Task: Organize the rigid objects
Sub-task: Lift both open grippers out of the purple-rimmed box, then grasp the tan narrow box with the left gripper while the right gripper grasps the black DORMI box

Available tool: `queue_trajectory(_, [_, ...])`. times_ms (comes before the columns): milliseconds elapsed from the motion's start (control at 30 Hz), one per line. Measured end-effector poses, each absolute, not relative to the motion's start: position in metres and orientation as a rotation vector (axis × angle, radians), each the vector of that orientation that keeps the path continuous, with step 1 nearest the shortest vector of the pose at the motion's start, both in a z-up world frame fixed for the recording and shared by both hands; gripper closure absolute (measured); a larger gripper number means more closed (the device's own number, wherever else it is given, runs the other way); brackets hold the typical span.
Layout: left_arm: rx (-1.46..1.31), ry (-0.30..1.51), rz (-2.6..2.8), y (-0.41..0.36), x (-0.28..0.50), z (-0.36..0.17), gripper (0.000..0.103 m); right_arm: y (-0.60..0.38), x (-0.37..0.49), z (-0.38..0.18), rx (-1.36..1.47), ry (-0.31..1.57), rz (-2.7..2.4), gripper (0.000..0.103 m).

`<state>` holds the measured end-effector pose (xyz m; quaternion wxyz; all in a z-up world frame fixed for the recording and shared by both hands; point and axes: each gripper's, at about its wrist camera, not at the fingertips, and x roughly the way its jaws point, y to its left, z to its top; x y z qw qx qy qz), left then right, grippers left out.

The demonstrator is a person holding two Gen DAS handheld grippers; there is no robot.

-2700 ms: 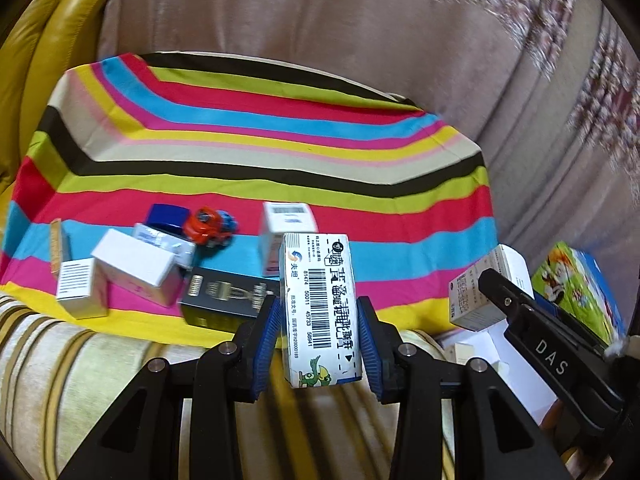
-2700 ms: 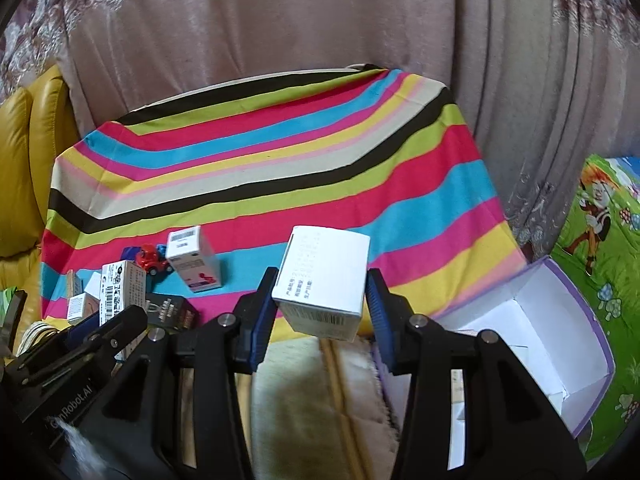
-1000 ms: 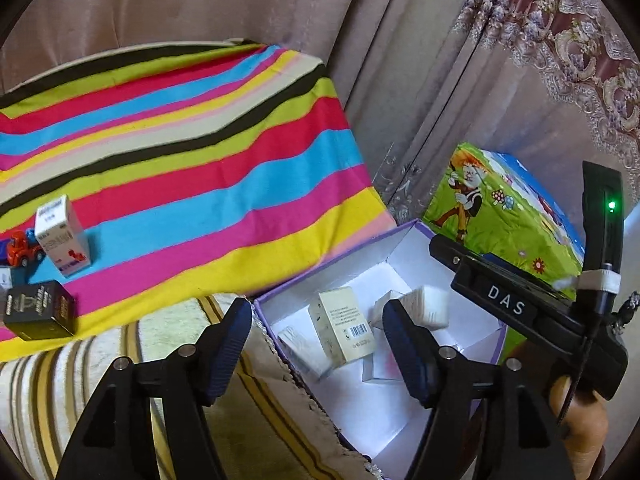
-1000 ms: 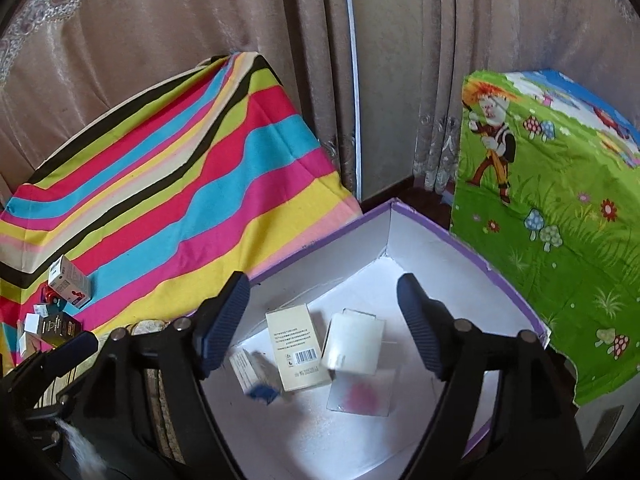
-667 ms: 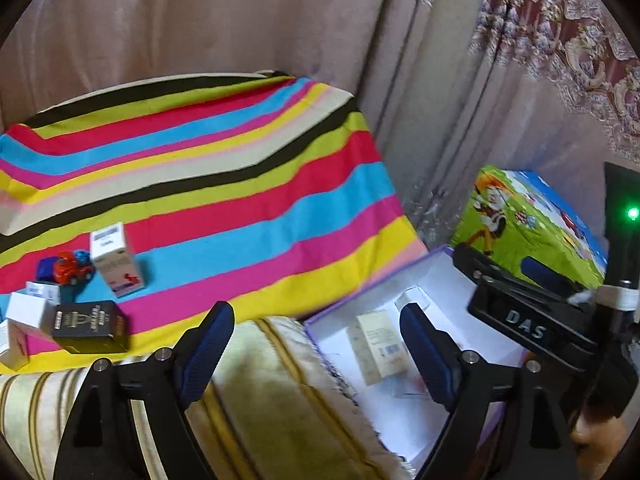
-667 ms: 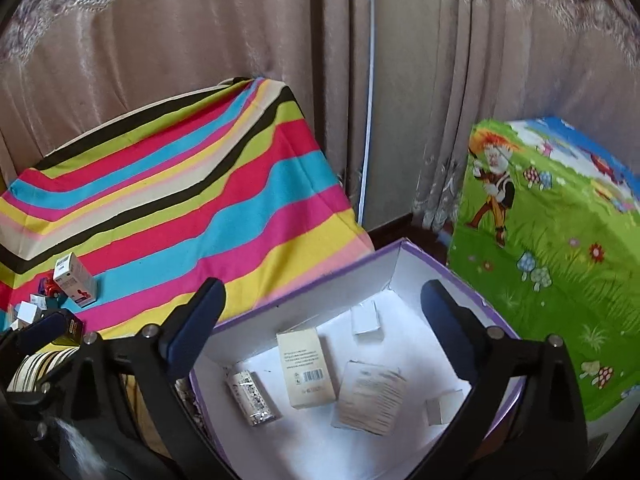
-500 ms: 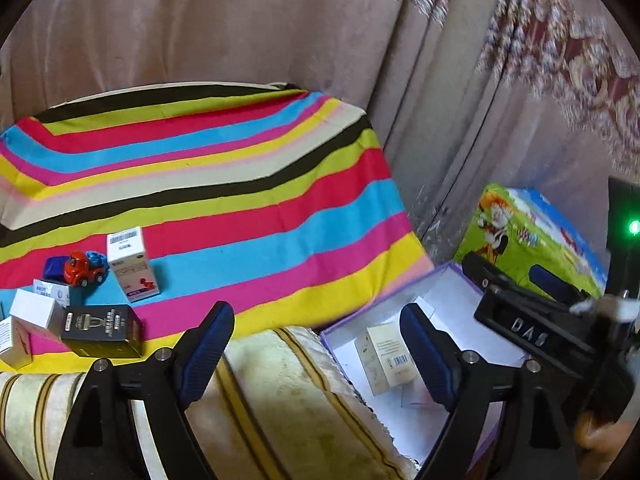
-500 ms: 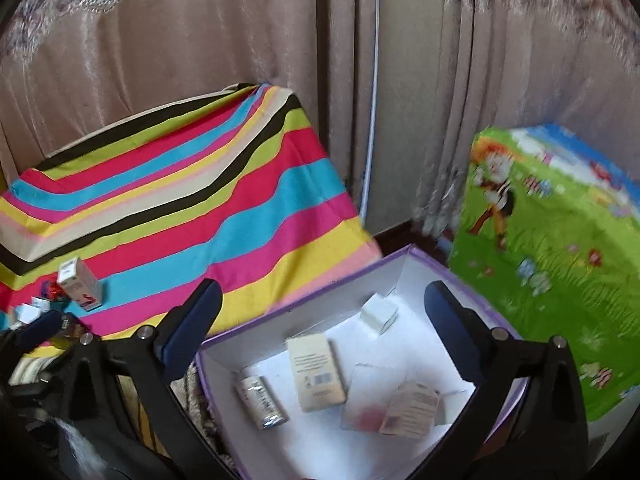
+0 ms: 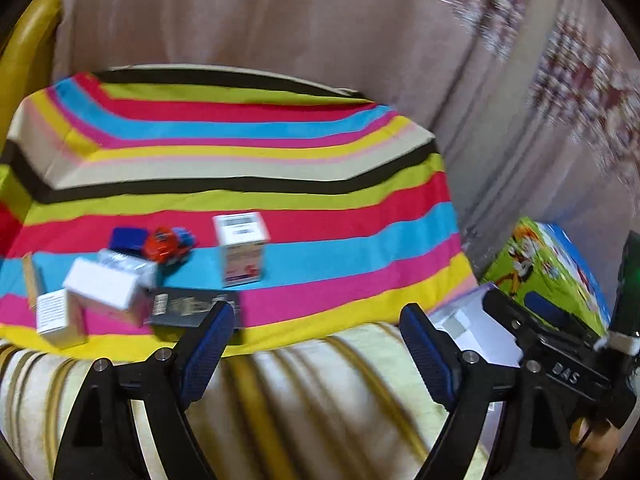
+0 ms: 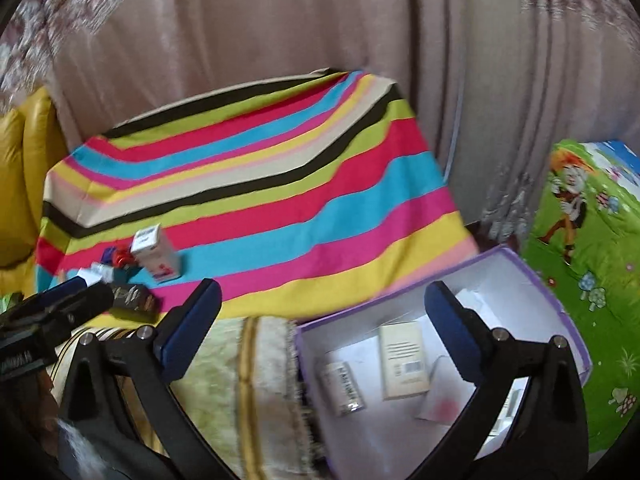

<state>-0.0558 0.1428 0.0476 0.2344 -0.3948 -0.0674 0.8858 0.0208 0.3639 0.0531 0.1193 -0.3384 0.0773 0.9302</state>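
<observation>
Both grippers are open and empty. My left gripper [image 9: 316,344] hangs over the cream striped cushion, just in front of a flat black box [image 9: 192,306]. On the striped cloth [image 9: 280,160] stand an upright white box [image 9: 242,248], a red toy car [image 9: 164,245], a blue box [image 9: 127,238] and several white boxes [image 9: 100,288]. My right gripper [image 10: 322,320] hovers over the near-left corner of the purple-rimmed white box [image 10: 560,300], which holds a cream carton [image 10: 402,360], a small printed carton [image 10: 344,390] and other packets.
Pink curtains [image 9: 280,20] hang behind the cloth. A yellow sofa arm [image 10: 20,184] is at the left. A green cartoon box [image 10: 592,240] stands right of the purple box. The cream cushion [image 10: 248,380] lies between cloth and box.
Both grippers let go of their boxes into the purple box and opened. Since then both have swung back left toward the striped cloth; the left view is blurred by the motion.
</observation>
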Motion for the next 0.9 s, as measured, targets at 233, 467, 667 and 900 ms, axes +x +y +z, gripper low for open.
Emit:
queue_trajectory(233, [-1.115, -0.259, 2.53, 0.085, -0.064, 0.043, 0.017, 0.318, 0.001, 0.048, -1.118, 0.242, 2.758, 0.001])
queue_trajectory(467, [-1.173, -0.359, 2.58, 0.032, -0.067, 0.036, 0.017, 0.269, -0.023, 0.043, -1.24, 0.189, 2.797, 0.001])
queue_trajectory(667, [-1.226, -0.471, 2.611, -0.006, -0.069, 0.028, 0.017, 0.229, -0.044, 0.03, -1.36, 0.194, 2.821, 0.001])
queue_trajectory(900, [-1.267, -0.557, 2.619, -0.036, -0.071, 0.02, 0.017, 0.183, -0.065, 0.017, -1.471, 0.143, 2.84, 0.001])
